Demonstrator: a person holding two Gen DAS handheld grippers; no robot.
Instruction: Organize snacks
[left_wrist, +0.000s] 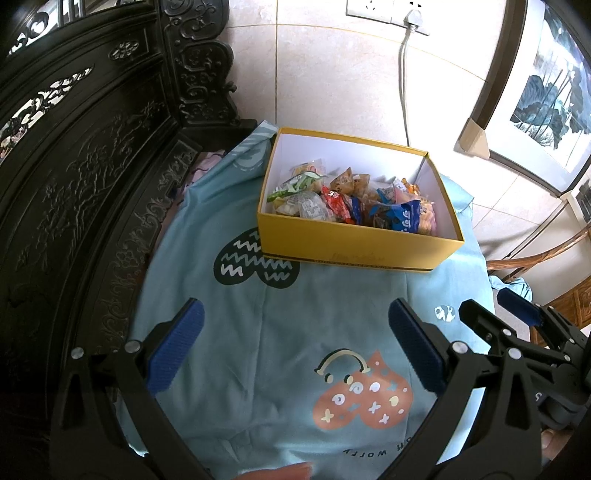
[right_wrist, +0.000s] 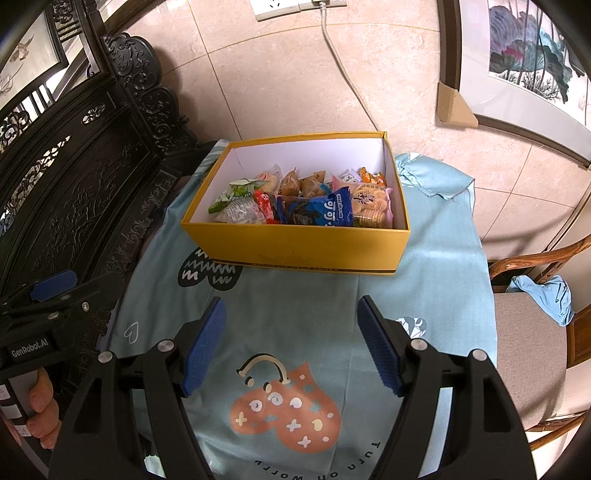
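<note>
A yellow box (left_wrist: 354, 249) with white inner walls stands on a light blue patterned cloth (left_wrist: 258, 350); it also shows in the right wrist view (right_wrist: 295, 247). Several wrapped snacks (left_wrist: 351, 203) lie inside it, among them a blue packet (right_wrist: 328, 210), a green one (right_wrist: 236, 192) and biscuits (right_wrist: 369, 203). My left gripper (left_wrist: 295, 347) is open and empty, low over the cloth in front of the box. My right gripper (right_wrist: 291, 347) is open and empty beside it, and shows at the right edge of the left wrist view (left_wrist: 495, 314).
A dark carved wooden cabinet (left_wrist: 74, 184) stands close on the left. A tiled wall with a socket and cable (left_wrist: 404, 74) is behind the box. A framed painting (right_wrist: 524, 62) leans at the right. A wooden chair (right_wrist: 532, 350) with a blue cloth on it is at the right.
</note>
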